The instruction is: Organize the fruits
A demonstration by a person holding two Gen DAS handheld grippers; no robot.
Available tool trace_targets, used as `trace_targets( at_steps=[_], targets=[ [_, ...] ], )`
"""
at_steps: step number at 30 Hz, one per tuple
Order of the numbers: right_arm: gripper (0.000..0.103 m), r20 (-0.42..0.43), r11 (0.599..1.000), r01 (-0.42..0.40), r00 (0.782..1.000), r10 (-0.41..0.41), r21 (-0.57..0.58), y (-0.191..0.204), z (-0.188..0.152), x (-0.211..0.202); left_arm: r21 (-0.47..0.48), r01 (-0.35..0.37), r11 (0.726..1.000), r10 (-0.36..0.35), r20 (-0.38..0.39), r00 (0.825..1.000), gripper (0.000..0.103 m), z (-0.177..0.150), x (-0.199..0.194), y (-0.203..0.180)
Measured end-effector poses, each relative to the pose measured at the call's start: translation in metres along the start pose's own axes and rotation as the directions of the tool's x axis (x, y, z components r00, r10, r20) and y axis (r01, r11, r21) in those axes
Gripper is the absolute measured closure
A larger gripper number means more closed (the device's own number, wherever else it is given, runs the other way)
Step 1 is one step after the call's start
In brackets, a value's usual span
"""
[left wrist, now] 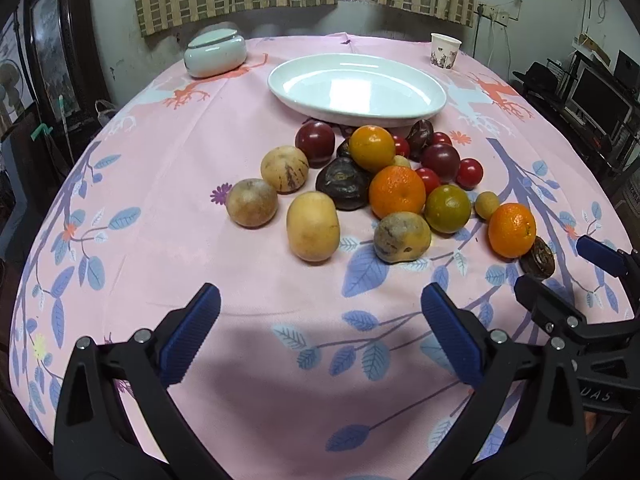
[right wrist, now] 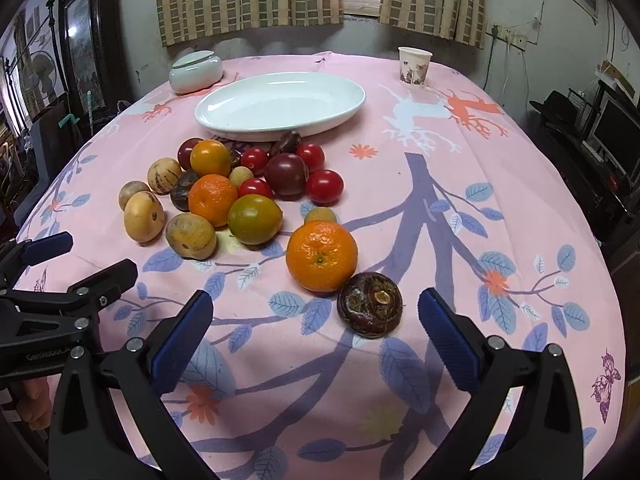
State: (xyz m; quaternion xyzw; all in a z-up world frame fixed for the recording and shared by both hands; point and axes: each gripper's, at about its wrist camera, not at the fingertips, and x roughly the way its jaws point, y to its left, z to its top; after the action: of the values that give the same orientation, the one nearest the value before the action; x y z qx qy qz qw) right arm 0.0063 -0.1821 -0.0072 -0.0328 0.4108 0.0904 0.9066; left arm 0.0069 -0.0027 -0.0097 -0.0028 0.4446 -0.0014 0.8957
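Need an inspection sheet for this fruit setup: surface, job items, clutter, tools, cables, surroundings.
Surface: round table under a pink leaf-print tablecloth.
Job's things: white oval dish, nothing in it; pile of fruit in front of it, including oranges, red tomatoes, dark plums and tan fruit; one orange and a dark brown fruit lie apart, nearest the right tool.
Clutter: lidded ceramic jar; paper cup.
Grippers: left tool and right tool both open, empty, above the cloth short of the fruit.
Cables: wires hang on the wall at right, off the table.
Surroundings: checked curtains at a window; monitor on shelving at right.
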Motion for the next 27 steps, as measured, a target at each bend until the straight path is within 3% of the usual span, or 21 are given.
trace_targets(
  at_steps=[27],
  targets=[
    [0.001, 0.013, 1.0, 0.012, 1.0, -0.012, 0.022, -0.008, 0.0, -0.006, -0.012, -0.016, 1.0, 0.016, 0.0, 1.0, 0.002, 0.002, -0.001, 0.002]
  ],
)
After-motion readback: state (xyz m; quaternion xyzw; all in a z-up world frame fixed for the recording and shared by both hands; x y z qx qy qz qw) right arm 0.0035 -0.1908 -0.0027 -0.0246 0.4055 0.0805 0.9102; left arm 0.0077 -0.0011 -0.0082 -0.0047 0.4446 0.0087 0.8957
